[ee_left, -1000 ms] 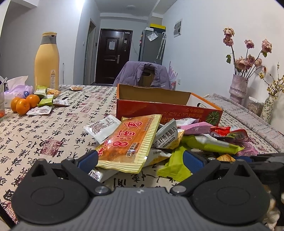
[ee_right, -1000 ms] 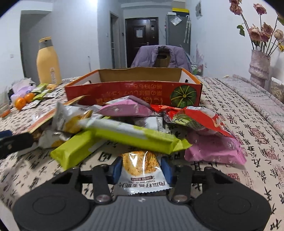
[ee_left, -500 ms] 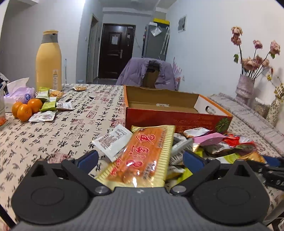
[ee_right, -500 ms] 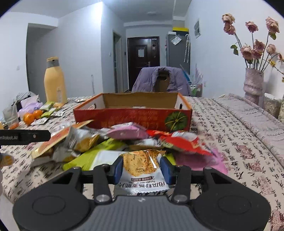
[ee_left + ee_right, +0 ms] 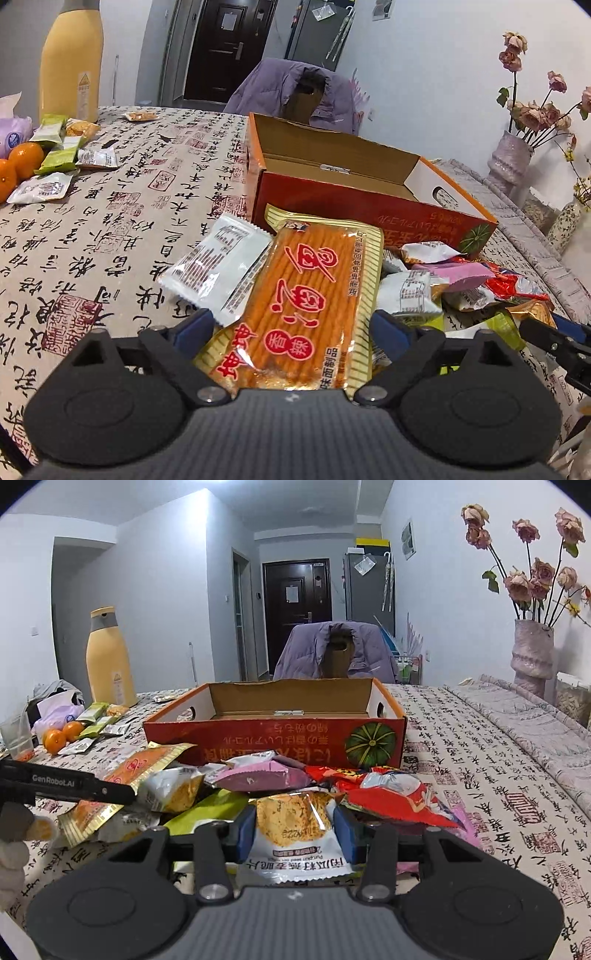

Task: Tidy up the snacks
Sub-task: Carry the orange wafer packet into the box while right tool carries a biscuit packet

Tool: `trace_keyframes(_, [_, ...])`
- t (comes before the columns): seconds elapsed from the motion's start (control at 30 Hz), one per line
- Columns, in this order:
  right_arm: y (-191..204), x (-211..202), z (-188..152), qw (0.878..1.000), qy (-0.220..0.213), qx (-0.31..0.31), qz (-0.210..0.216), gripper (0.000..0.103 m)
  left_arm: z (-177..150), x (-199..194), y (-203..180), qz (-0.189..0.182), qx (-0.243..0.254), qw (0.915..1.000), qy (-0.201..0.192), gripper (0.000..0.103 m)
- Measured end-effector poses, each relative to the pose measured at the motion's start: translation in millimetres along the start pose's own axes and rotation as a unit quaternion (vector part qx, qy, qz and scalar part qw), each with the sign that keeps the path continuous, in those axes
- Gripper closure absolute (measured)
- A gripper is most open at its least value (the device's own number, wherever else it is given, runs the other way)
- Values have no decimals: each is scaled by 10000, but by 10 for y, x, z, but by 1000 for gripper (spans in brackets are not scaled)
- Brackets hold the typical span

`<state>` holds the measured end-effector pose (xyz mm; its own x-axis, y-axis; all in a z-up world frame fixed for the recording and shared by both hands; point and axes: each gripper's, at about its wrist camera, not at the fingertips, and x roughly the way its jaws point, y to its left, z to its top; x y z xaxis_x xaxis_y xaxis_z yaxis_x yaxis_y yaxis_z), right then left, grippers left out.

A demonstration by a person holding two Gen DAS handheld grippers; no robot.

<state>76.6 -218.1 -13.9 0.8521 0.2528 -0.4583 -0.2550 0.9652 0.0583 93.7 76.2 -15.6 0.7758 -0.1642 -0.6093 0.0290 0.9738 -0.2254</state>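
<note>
Left wrist view: the left gripper (image 5: 291, 328) has its fingers (image 5: 195, 326) around the orange pack (image 5: 306, 306), and they have just been closing on it. The pack fills the gap between them and their blue pads seem to touch its two edges, so I judge the grip is only now being made. The pack lies on top of the pile, with its far end toward the open box (image 5: 369, 192), probably because the box is where the snacks must go. One white sachet (image 5: 218, 269) leans on the pack's left side and may come up with it. On the desk (image 5: 110, 229) far left I count two oranges (image 5: 18, 166), one tall yellow bottle (image 5: 70, 59) and a small group of about five packets (image 5: 59, 147).

Right wrist view: the right gripper (image 5: 293, 834) holds one clear cracker bag (image 5: 295, 834), fingers clamped on its two sides, a little above the pile. The bag points at the box, which looks empty inside. In the pile I count one pink pack (image 5: 258, 775), one red pack (image 5: 388, 797) and one green pack (image 5: 210, 808); others are hidden. One vase (image 5: 532, 657) with flowers stands at the right.
</note>
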Motion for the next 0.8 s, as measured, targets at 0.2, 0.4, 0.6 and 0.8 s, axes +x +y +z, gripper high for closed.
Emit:
trace_keyframes(0.2, [12, 20, -32, 10000, 43, 43, 52, 58, -50, -101, -142, 168, 343, 9991, -179, 39])
trace_keyframes(0.4, [15, -34, -38, 10000, 4, 62, 75, 58, -84, -225, -252, 269, 552, 9973, -409, 58])
trace_keyframes(0.6, [41, -106, -12, 9999, -99, 32, 131, 58, -68, -363, -299, 374, 624, 9953, -638, 62])
trace_keyframes(0.8, [53, -176, 69, 9995, -281, -37, 134, 58, 11, -513, -375, 395, 657, 9929, -907, 62])
